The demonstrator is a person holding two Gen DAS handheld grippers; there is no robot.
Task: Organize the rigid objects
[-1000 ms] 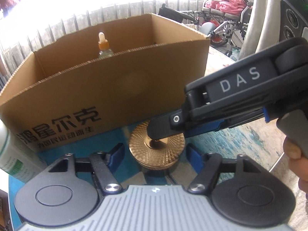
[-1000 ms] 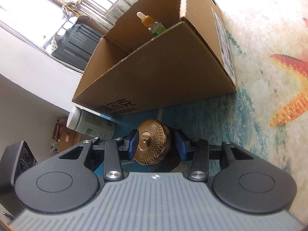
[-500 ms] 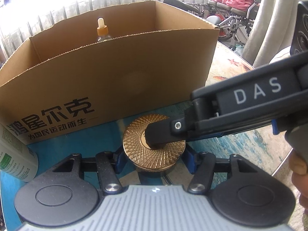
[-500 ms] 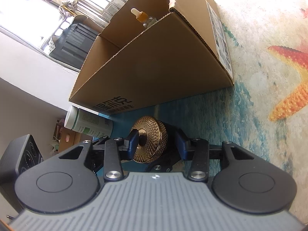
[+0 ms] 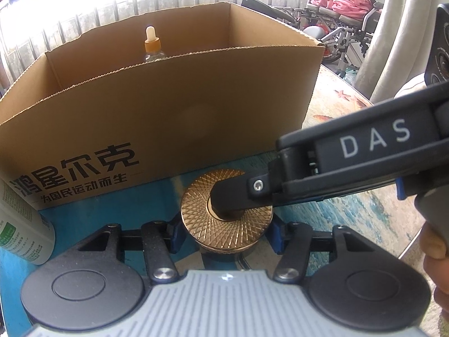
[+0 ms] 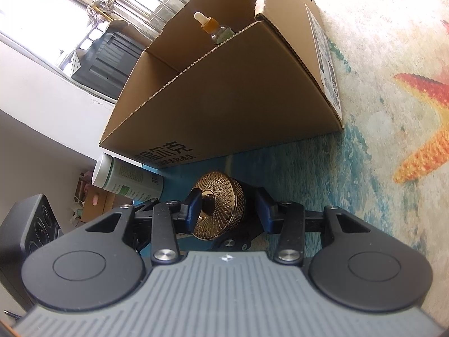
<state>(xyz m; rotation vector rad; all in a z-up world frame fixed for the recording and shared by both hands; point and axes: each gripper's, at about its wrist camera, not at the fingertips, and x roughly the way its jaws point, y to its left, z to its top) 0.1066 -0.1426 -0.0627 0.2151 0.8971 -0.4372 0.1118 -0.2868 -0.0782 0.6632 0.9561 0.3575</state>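
A jar with a gold knurled lid [image 5: 224, 224] sits just before the cardboard box [image 5: 168, 129]. My right gripper [image 6: 228, 209] is shut on it, turned on its side. One finger [image 5: 233, 196] presses the lid's centre, and the other pad [image 6: 263, 207] is on the dark base. My left gripper [image 5: 226, 233] straddles the lid from the near side with its jaws closing. Its blue pads [image 5: 176, 233] touch the lid's rim on both sides. A dropper bottle [image 5: 153, 45] stands inside the box. I cannot tell whether the jar rests on the table.
A white and green bottle [image 5: 22, 230] stands at the left by the box corner. The round table's edge [image 5: 407, 224] curves close on the right, by a person's hand [image 5: 435, 247]. A dark speaker [image 5: 440, 47] and a curtain stand beyond.
My left gripper's jaws have narrowed from standing wide of the lid to touching its sides, and it has closed in on the jar. The right gripper has kept its grip unmoved.
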